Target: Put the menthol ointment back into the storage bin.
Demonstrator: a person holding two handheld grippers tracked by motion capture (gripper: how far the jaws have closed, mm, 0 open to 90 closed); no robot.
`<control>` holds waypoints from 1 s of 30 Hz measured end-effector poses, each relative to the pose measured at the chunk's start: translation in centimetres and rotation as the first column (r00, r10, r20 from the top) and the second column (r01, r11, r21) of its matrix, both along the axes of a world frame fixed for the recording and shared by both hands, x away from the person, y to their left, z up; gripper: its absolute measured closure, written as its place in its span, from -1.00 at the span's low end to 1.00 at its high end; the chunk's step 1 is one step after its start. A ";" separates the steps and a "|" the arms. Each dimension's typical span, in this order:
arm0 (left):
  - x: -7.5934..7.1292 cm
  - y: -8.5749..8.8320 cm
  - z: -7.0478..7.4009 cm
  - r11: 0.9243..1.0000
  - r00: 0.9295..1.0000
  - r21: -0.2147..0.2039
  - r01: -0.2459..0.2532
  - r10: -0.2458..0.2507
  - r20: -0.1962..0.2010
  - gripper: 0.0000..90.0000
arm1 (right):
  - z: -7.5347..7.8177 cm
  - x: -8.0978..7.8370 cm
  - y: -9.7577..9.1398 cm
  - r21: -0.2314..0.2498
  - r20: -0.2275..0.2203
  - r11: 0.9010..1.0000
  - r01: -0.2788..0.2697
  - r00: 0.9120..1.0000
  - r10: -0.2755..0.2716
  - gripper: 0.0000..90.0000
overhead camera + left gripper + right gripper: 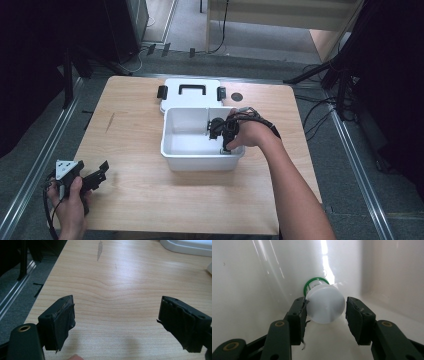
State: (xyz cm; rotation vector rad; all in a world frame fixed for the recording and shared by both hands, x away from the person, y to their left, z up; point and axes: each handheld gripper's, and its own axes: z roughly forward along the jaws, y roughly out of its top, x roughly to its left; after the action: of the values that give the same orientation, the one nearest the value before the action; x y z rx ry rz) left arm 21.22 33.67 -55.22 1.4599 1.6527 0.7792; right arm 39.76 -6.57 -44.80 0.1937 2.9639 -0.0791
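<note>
right gripper [325, 311]: pinched on the white bottle [325, 303], held inside the white bin [172, 150] at the table's [150, 200] middle
left gripper [116, 322]: spread wide; held over the table's near left corner

I see a small white plastic bottle with a round white cap [326, 304] and a green band behind that cap, lying on its side on the floor of the white plastic bin [172, 150], cap end facing me. It sits in the bin's narrow compartment at about three o'clock, close beside the glossy wall.
</note>
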 end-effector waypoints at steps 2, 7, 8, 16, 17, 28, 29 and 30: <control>0.0 0.0 0.0 1.000 1.000 -0.001 0.000 0.000 -0.001 -0.68 | 0.0 0.0 0.0 0.004 0.000 1.000 0.001 1.000 -0.001 0.16; 0.0 0.0 0.0 1.000 1.000 -0.002 0.000 0.000 -0.001 -0.68 | 0.3 -0.1 -0.2 0.023 -0.004 1.000 0.002 1.000 -0.001 0.07; 0.0 0.0 0.0 1.000 1.000 -0.002 0.001 -0.001 -0.001 -0.68 | 0.5 -0.1 -0.3 0.033 -0.001 0.999 0.008 1.000 -0.008 0.06; 0.0 0.0 0.0 1.000 1.000 -0.002 0.000 0.000 -0.003 -0.68 | 2.5 -0.5 -1.2 0.078 0.001 0.996 0.034 0.999 -0.034 -0.12; 0.0 0.0 0.0 1.000 1.000 -0.005 -0.002 0.002 -0.001 -0.68 | 2.8 -0.5 -1.3 0.088 0.005 0.996 0.024 1.000 -0.025 -0.14; 0.0 0.0 0.0 1.000 1.000 -0.002 -0.001 0.001 -0.006 -0.68 | 6.4 -1.2 -2.9 0.175 0.012 0.979 0.104 0.994 -0.108 -0.43; 0.0 0.0 0.0 1.000 1.000 -0.003 0.000 0.000 -0.005 -0.68 | 6.8 -1.3 -3.1 0.183 0.014 0.977 0.111 0.993 -0.116 -0.45; 0.0 0.0 0.0 1.000 1.000 -0.003 0.000 0.000 -0.005 -0.68 | 7.1 -1.5 -3.2 0.193 0.014 0.974 0.120 0.992 -0.126 -0.48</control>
State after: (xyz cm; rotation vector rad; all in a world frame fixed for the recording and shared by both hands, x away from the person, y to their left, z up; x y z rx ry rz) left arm 21.24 33.70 -55.21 1.4616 1.6566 0.7733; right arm 38.30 -9.81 -37.67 0.4002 2.9284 0.1926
